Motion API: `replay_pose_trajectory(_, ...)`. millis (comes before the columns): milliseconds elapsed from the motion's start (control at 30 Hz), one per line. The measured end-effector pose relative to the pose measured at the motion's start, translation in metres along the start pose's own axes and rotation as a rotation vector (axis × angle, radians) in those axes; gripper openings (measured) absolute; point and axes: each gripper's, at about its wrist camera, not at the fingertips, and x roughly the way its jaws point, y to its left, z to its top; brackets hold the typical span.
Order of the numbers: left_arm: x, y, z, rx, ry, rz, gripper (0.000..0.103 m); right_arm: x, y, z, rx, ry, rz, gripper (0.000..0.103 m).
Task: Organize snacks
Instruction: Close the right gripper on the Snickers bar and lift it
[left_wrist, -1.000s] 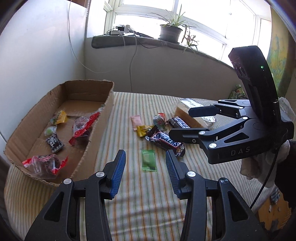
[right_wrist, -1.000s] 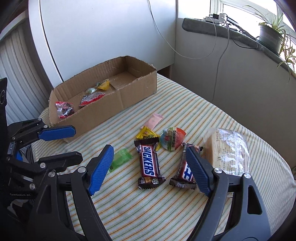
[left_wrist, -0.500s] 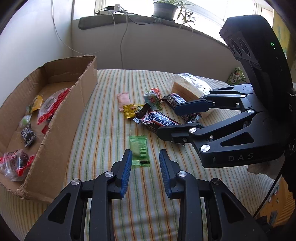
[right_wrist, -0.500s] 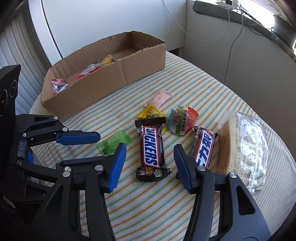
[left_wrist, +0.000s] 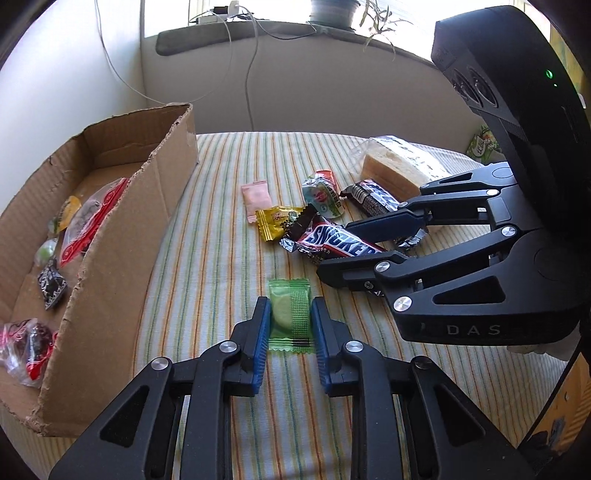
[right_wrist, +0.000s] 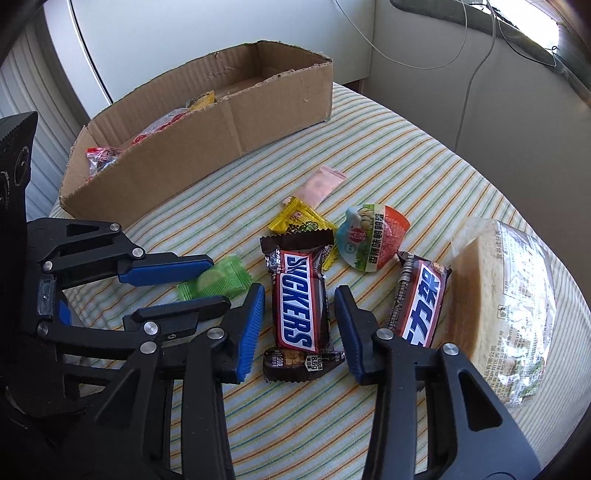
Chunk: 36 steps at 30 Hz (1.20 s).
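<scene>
A green candy packet (left_wrist: 289, 313) lies flat on the striped cloth. My left gripper (left_wrist: 290, 312) straddles it, open, a pad close on each side; the packet also shows in the right wrist view (right_wrist: 218, 282). A Snickers bar (right_wrist: 298, 302) lies between the open pads of my right gripper (right_wrist: 300, 301), apart from both; it also shows in the left wrist view (left_wrist: 338, 243). A cardboard box (left_wrist: 110, 236) at the left holds several wrapped snacks.
A second chocolate bar (right_wrist: 421, 306), a round jelly cup (right_wrist: 373, 236), a yellow packet (right_wrist: 301, 221), a pink sachet (right_wrist: 319, 182) and a wrapped cake slice (right_wrist: 506, 295) lie nearby. The box (right_wrist: 229, 122) stands behind. A wall and sill stand beyond.
Both grippers moved forward and down. The left one narrowed around the green packet. The right one narrowed around the Snickers bar.
</scene>
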Motion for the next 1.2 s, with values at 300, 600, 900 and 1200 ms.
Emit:
replay_pose_trajectory(300, -0.005, -0.002, -0.002, 0.008, -0.012, 0.003, 0.02, -0.004, 0.002, -0.002, 0.008, -0.004, -0.003, 0.03)
replay_pose_trajectory(600, -0.029, 0.0, -0.001, -0.009, -0.067, -0.008, 0.02, -0.027, 0.002, -0.013, 0.025, -0.046, -0.004, 0.03)
replay_pose_trajectory(900, -0.064, 0.008, 0.002, -0.028, -0.147, -0.003, 0.02, -0.06, 0.006, -0.009, 0.026, -0.109, -0.018, 0.03)
replay_pose_trajectory(1200, -0.092, 0.041, 0.003, -0.074, -0.214, 0.058, 0.02, -0.076, 0.019, 0.012, 0.012, -0.159, -0.017, 0.03)
